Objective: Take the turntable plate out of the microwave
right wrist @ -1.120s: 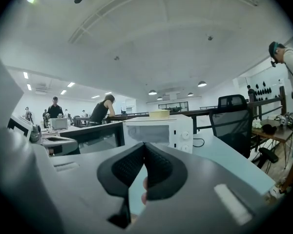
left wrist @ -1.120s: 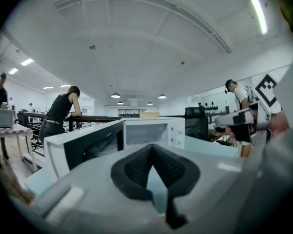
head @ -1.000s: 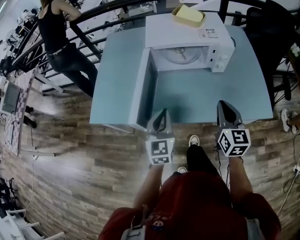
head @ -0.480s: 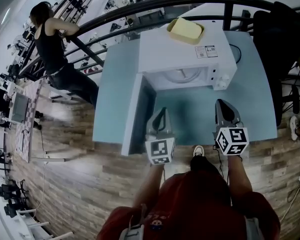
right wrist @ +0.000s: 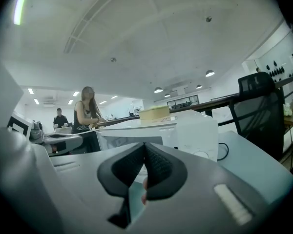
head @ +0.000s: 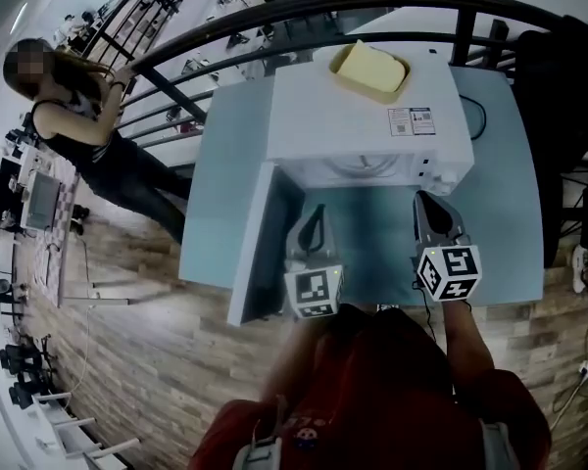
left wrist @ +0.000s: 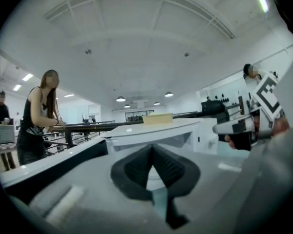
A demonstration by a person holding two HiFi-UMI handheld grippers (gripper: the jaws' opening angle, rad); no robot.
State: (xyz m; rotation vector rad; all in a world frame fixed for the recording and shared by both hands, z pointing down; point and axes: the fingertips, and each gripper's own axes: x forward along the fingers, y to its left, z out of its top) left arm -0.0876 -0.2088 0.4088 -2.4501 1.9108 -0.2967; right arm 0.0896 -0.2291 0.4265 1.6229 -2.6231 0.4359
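The white microwave (head: 363,125) stands on the pale blue table (head: 500,213) with its door (head: 260,248) swung open to the left. Only a thin pale sliver of the turntable plate (head: 358,167) shows under the top edge of the cavity. My left gripper (head: 314,213) is shut and empty, low in front of the cavity's left side beside the door. My right gripper (head: 426,199) is also shut and empty, in front of the control panel. In the left gripper view the shut jaws (left wrist: 152,147) point at the microwave (left wrist: 156,130). The right gripper view shows its shut jaws (right wrist: 145,147) before the microwave (right wrist: 185,130).
A yellow block in a shallow tray (head: 370,70) lies on top of the microwave. A black railing (head: 274,13) curves behind the table, and a person (head: 88,145) leans on it at the left. A dark office chair (head: 568,76) stands at the right.
Both grippers have moved forward over the table edge, closer to the microwave. The plate, seen clearly inside before, is now mostly hidden under the microwave's top.
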